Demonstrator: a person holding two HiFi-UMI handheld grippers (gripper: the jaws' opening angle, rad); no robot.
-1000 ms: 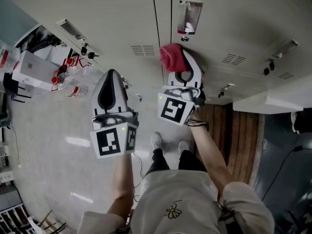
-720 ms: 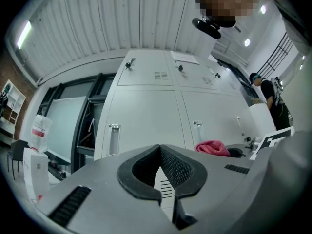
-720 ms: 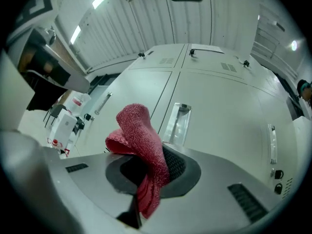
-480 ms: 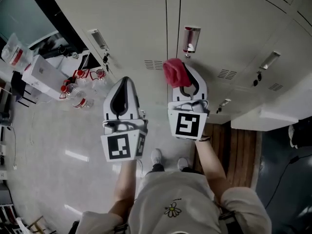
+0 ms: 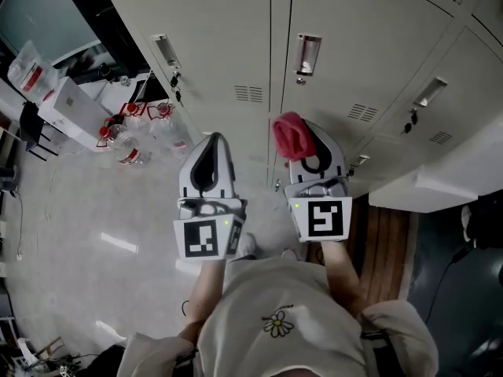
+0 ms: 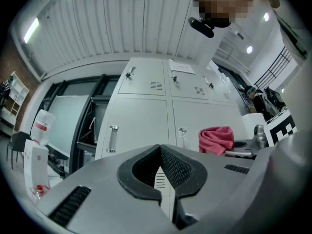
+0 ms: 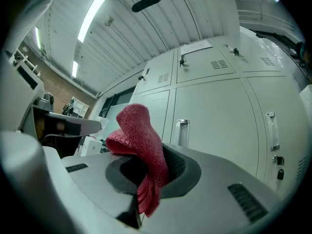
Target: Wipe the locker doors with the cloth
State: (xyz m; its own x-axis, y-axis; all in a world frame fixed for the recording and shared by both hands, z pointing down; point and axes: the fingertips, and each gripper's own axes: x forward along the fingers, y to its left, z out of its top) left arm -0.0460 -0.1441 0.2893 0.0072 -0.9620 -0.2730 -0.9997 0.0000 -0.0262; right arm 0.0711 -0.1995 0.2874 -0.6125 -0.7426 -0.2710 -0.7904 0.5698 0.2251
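Observation:
Pale grey locker doors (image 5: 228,22) with metal handles (image 5: 307,53) fill the top of the head view. My right gripper (image 5: 305,136) is shut on a red cloth (image 5: 288,134), which bunches up above its jaws a little short of the doors. In the right gripper view the cloth (image 7: 142,143) stands out of the closed jaws, with a door handle (image 7: 182,132) behind it. My left gripper (image 5: 213,141) hangs beside it, shut and holding nothing, its pads (image 6: 171,165) meeting at the tip. The cloth (image 6: 216,139) also shows at the right of the left gripper view.
Plastic bottles (image 5: 130,132) and a white box (image 5: 67,104) lie on the floor at the left, below a dark open locker (image 5: 102,14). A white ledge (image 5: 440,181) and wooden planks (image 5: 385,234) are at the right. More handles (image 5: 431,91) and keys (image 5: 176,78) stick out.
Both grippers have drawn back from the lockers and sit lower in the head view. The cloth was right under the door handle; now it is well below it.

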